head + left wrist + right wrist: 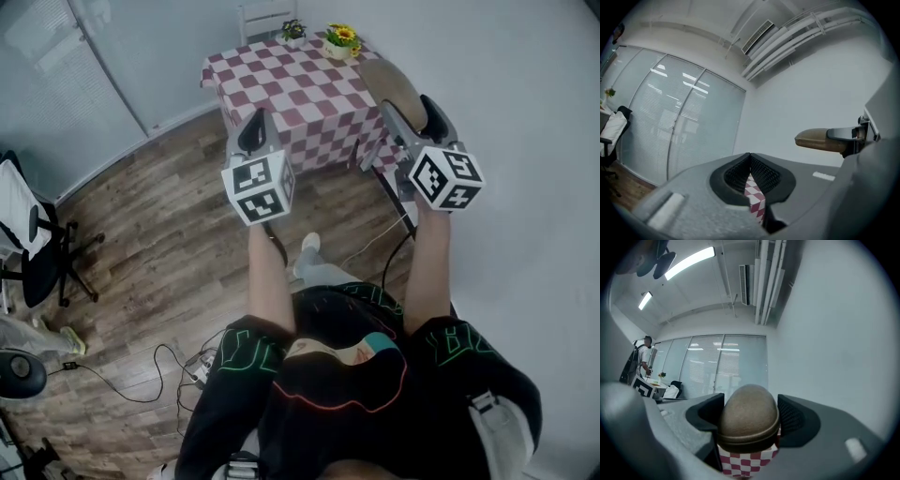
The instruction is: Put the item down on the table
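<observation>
While the brown, oval, flat-bodied item [392,82] hangs above the right edge of the red-and-white chequered bench [281,89], not yet resting on it, the right hand-held gripper [411,112] clamps it from both sides, pointing it forward, probably so it can be lowered flat. The left hand-held gripper [255,133] is pinched together on nothing, idle near the bench's near edge.

The head view looks steeply down from above onto the left claw [255,120], the right claw [407,103] and the checkered surface [281,89]. Each gripper view rides close along its own jaws, tilted upward toward the white wall [801,93] and the ceiling [693,291]. All three views share that surface.
</observation>
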`<action>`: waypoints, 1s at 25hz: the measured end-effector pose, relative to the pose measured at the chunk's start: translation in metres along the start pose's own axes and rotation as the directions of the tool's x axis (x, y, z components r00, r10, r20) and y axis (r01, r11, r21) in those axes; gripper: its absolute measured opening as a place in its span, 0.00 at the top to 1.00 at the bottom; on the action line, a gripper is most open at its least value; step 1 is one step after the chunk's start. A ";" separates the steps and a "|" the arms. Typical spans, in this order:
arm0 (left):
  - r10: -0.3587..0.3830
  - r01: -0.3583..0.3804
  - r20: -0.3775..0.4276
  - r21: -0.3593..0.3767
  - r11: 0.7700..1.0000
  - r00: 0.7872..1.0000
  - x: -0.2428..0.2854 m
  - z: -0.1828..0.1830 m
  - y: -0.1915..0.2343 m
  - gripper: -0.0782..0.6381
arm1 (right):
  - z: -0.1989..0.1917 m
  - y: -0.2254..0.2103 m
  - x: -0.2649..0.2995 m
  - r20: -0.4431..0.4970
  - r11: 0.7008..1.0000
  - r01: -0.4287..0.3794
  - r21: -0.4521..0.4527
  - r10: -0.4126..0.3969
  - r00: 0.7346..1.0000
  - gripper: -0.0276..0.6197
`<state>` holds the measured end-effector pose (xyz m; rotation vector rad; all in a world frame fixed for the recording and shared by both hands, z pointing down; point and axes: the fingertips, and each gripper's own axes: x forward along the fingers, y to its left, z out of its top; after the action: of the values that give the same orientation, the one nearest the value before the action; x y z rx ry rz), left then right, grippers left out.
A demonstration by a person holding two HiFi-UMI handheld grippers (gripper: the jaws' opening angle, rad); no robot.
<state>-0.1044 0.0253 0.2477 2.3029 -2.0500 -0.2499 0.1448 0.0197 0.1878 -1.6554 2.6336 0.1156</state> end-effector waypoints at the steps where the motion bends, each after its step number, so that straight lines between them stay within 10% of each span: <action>1: 0.003 -0.003 -0.007 0.004 1.000 1.000 0.007 -0.004 0.002 0.88 | -0.007 -0.005 0.009 -0.004 1.000 0.000 0.017 0.000 1.000 0.40; 25: -0.018 -0.002 -0.286 -0.070 0.998 0.958 0.262 -0.152 0.034 0.88 | -0.155 -0.119 0.273 -0.269 0.998 0.035 0.056 -0.019 0.963 0.40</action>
<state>-0.0858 -0.2493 0.3789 2.1592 -1.8606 0.0136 0.1355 -0.2893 0.3188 -1.8018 2.7683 -0.2013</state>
